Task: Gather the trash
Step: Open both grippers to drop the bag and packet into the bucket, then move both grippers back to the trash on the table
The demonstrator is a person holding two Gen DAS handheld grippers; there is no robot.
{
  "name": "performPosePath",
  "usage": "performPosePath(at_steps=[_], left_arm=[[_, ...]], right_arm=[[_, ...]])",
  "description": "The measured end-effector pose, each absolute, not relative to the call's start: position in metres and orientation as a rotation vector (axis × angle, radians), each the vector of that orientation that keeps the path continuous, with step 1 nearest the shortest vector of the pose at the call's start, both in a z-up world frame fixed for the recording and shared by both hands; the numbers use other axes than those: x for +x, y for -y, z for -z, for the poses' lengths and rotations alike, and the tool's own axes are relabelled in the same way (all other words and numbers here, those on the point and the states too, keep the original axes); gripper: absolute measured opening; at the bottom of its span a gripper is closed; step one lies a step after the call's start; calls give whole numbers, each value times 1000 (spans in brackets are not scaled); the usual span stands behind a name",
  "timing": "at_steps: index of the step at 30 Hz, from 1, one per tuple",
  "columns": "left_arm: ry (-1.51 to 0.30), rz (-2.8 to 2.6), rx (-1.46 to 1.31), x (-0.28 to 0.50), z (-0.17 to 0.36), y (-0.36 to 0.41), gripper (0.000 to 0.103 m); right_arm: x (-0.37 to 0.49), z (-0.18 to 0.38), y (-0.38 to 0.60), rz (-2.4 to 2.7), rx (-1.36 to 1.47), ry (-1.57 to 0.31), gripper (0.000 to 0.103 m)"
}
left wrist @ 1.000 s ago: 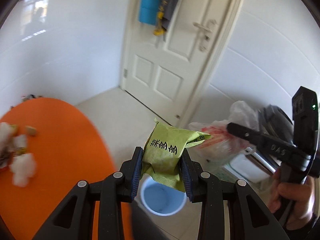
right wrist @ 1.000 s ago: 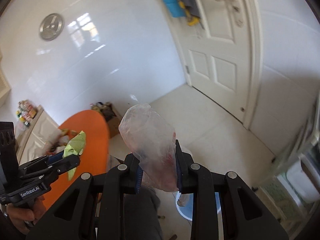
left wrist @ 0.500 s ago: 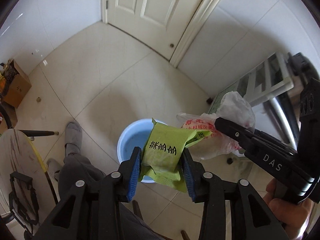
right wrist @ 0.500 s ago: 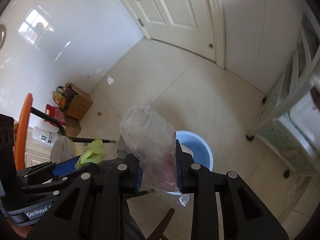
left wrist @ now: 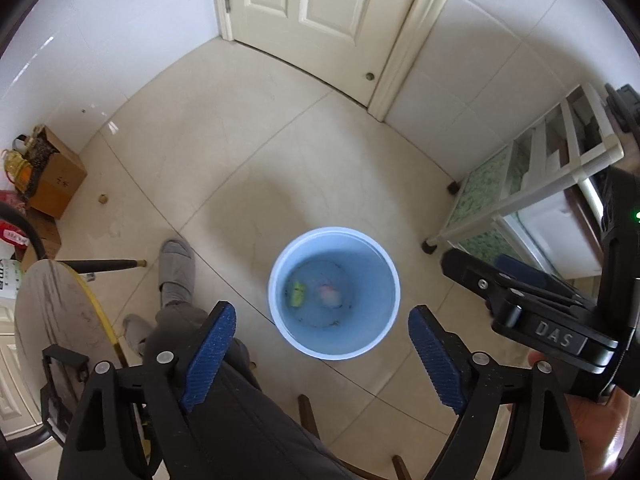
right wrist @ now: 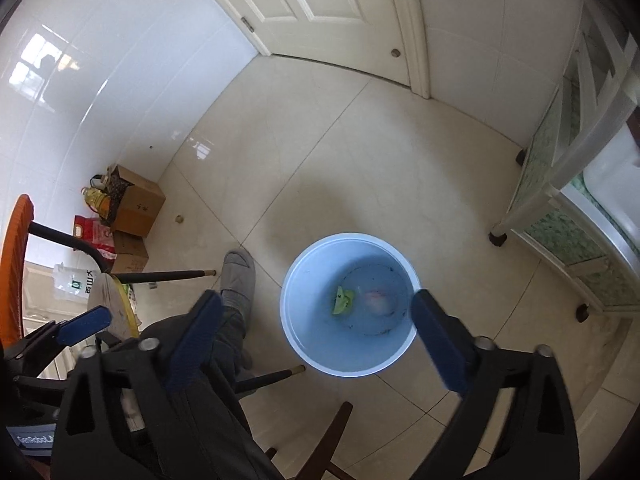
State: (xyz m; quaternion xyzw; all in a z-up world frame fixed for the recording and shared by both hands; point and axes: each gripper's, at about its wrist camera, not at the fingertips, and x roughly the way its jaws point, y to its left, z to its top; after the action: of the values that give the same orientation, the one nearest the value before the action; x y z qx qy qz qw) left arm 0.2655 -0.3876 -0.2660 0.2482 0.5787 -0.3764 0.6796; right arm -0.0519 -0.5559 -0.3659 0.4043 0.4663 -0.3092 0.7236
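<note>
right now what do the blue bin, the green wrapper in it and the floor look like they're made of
Blue bin: probably plastic, with smooth, even-coloured, thin moulded walls and a matte sheen.
Green wrapper: likely thin plastic film or foil; it lies crumpled with sharp creases, too small to be sure.
Floor: glazed ceramic tile, by its glossy cream surface, window glare and straight joint lines.

A white door stands at twelve o'clock, cardboard boxes sit by the wall at nine, and a white shelf rack fills three o'clock.
</note>
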Motion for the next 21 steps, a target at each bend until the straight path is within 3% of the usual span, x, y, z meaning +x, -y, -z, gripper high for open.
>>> performPosePath(at_steps=[10, 21], left_arm=[[-1177, 850, 508, 229, 209, 361, 86], [-928, 873, 303, 213, 72, 245, 87]], right_arm=[[-44, 332, 533, 711, 849, -995, 103], [4, 198, 482, 630, 656, -798, 103]])
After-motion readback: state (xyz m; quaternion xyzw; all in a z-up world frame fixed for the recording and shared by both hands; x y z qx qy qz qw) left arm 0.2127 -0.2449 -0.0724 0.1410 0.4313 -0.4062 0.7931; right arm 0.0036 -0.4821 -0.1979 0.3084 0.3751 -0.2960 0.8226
